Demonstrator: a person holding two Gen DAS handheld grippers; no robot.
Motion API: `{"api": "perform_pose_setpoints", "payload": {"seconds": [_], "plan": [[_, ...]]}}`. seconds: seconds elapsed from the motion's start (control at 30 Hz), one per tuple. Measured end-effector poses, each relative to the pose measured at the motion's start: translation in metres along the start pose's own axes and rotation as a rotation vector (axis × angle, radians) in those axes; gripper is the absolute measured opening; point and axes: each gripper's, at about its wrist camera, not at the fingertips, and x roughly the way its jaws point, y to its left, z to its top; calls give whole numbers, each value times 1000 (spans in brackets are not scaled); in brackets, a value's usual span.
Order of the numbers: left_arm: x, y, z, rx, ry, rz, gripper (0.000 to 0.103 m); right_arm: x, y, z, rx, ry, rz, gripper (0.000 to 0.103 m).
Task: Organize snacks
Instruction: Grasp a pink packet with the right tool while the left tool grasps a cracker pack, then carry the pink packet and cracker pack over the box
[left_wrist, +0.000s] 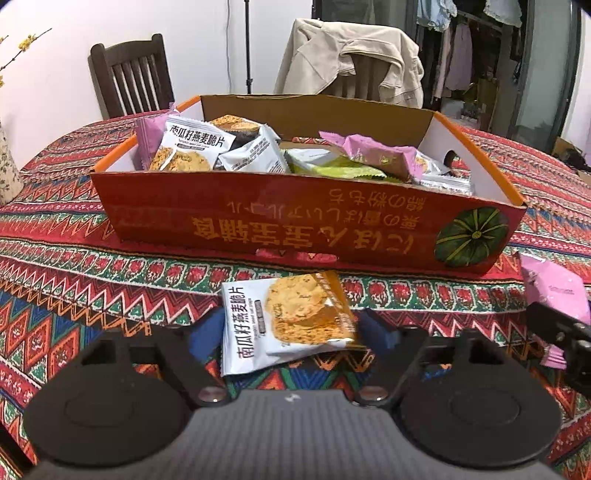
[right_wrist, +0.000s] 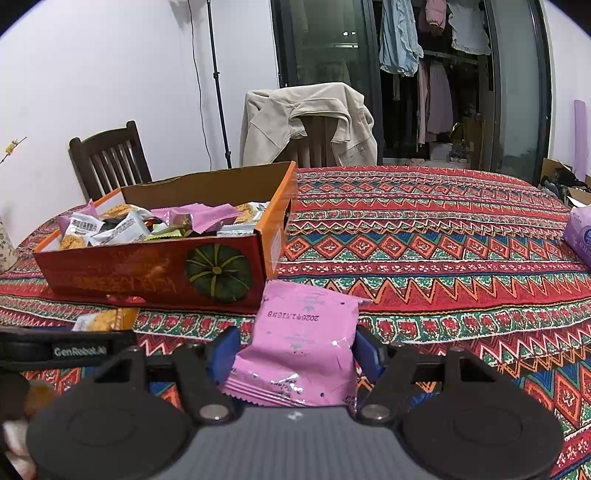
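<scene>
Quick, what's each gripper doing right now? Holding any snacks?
Left gripper: jaws closed on the white oat-crisp packet.
Right gripper: jaws closed on the pink snack packet.

the left gripper fills the bottom of its own view, black body and two round discs low in the frame, pointing forward and downward. its blue pads stand either side of a white cracker packet at lower centre, both close against the packet's edges. the right gripper sits likewise at the bottom of its view, its blue pads pressing both sides of a pink packet that stands lifted between them. part of the right gripper shows at the right edge of the left view, part of the left at the lower left of the right view.
</scene>
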Motion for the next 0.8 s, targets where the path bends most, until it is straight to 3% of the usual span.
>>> {"api": "perform_pose_setpoints", "payload": {"seconds": [0.23, 0.8], "plan": [[-12, 8, -2, 4, -36, -57, 58, 3, 1, -1, -6, 1, -3, 66], [-71, 38, 2, 30, -181, -168, 54, -21, 18, -2, -47, -32, -7, 66]]}}
